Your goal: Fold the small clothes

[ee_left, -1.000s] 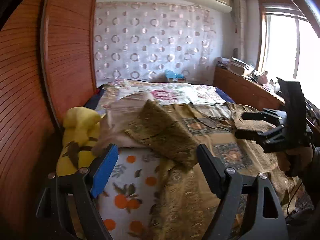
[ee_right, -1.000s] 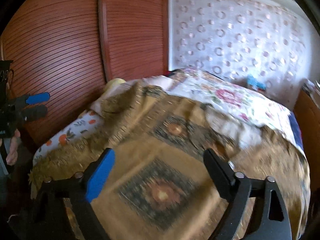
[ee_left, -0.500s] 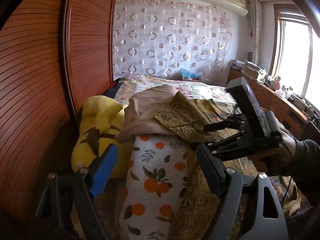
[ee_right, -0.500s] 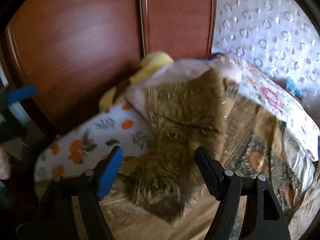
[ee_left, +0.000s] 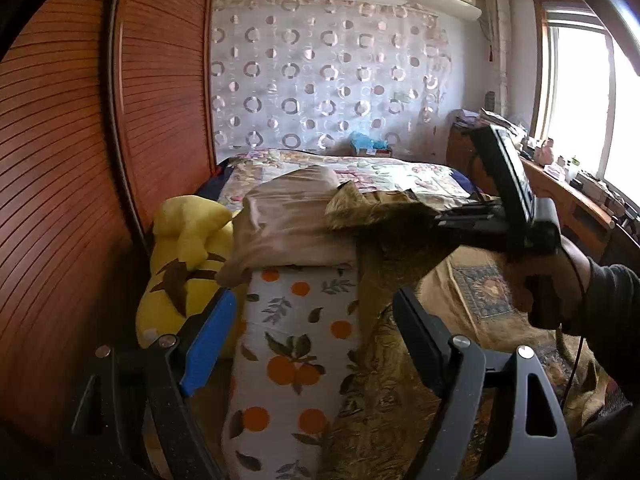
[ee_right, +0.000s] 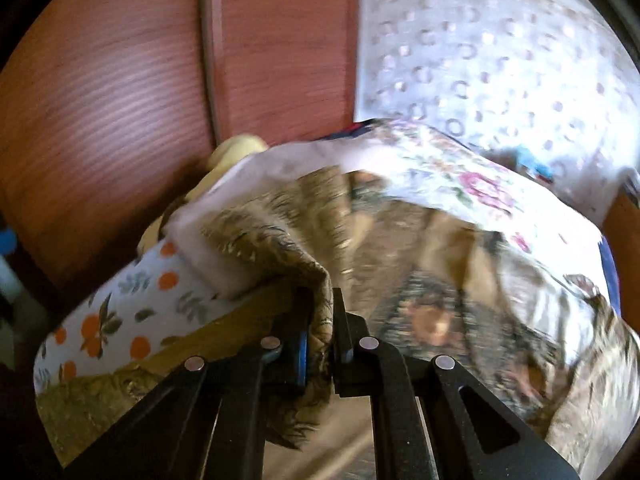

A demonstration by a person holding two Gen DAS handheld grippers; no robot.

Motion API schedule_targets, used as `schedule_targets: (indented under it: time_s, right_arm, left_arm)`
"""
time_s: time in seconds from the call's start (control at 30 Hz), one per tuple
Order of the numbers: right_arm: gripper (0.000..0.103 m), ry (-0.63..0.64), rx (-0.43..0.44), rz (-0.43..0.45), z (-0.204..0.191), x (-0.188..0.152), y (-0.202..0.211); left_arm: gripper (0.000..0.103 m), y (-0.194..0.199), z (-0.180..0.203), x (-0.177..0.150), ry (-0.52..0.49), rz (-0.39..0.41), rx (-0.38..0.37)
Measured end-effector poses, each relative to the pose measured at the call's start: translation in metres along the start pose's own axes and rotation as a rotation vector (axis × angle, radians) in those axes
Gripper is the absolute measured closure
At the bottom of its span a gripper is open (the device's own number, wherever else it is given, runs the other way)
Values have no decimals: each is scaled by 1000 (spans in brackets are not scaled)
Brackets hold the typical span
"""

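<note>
The right gripper point(ee_right: 320, 344), at the lower centre of the right wrist view, has its jaws pressed together on a bunched fold of the gold patterned cloth point(ee_right: 288, 240) — a pinch near the edge, apparently so that the corner can be lifted and carried over for a fold. From the pinch the cloth runs up and left onto a pale folded piece point(ee_right: 216, 264), which sits on the orange-print bedding point(ee_right: 120, 304) at the lower left of the frame; the rest of the cloth spreads right across the bed, with the floral quilt point(ee_right: 460, 176) beyond it. In the left wrist view the same gripper point(ee_left: 432, 222) enters from the right, held in the person's hand point(ee_left: 548, 280), with the cloth's corner raised at centre frame. The left gripper point(ee_left: 316, 328), at the bottom of that view, stands spread and empty above the bedding, just right of the yellow plush toy point(ee_left: 184, 256) — likely waiting to take a second corner. Compared with half a second earlier, the right jaws have just been closing: then they stood wide with the cloth lying flat between them, now it is clamped and gathered. The left jaws are unchanged.
</note>
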State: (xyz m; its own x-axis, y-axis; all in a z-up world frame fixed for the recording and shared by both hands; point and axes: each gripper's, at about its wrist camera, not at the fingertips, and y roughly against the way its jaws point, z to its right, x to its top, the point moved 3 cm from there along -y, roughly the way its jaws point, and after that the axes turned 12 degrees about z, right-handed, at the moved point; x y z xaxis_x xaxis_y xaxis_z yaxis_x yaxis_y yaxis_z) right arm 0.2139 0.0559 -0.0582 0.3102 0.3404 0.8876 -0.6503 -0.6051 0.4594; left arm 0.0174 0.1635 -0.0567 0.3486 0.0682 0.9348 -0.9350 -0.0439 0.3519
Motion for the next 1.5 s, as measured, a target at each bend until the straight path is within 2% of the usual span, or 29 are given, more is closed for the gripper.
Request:
schedule_targets:
  time_s: [0.07,0.13,0.2,0.4,0.47,0.53,0.57,0.8,1.03,1.07,1.17,1.5]
  right_arm:
    - [94,-38,-15,2,15,-3,4]
    - [83,-59,-38,-1,27,-7,6]
    - [77,-81,-65,-5,35,-12,10]
    - [74,-84,-109,-1,40,-24,39]
    - [65,-60,-120,-2,42,-29,49]
    - [43,-46,-138,-11,44,-29,63]
    - [41,-39,-150,-15,47,-33,69]
    - [41,-20,-222,-91,82,-59,89]
    - [41,-67,-232,-157,98,-73,100]
    - [41,-71,-229,-165,100,-75,100]
    - [41,-100,-210,-158,98,-74,105]
    - [33,-109,-217,-145,102,-77,110]
  left_arm:
    - [22,-3,4,0,-3,-4,-9]
    - [22,-7,10,-1,-9,-9,-16]
    - [22,-10,16,-2,-17,-15,-22]
    - [22,-23,28,0,-36,-31,-52]
    - [22,-32,32,1,-46,-41,-59]
    - [22,-41,35,5,-49,-43,-74]
    - [22,-48,37,7,-52,-48,-81]
    - [22,-84,53,17,-102,-74,-91]
    - [23,-120,65,19,-114,-119,-118]
    - [29,-126,66,19,-107,-127,-134]
    - [39,-144,67,22,-102,-160,-152]
    - [58,-195,65,19,-71,-284,-165]
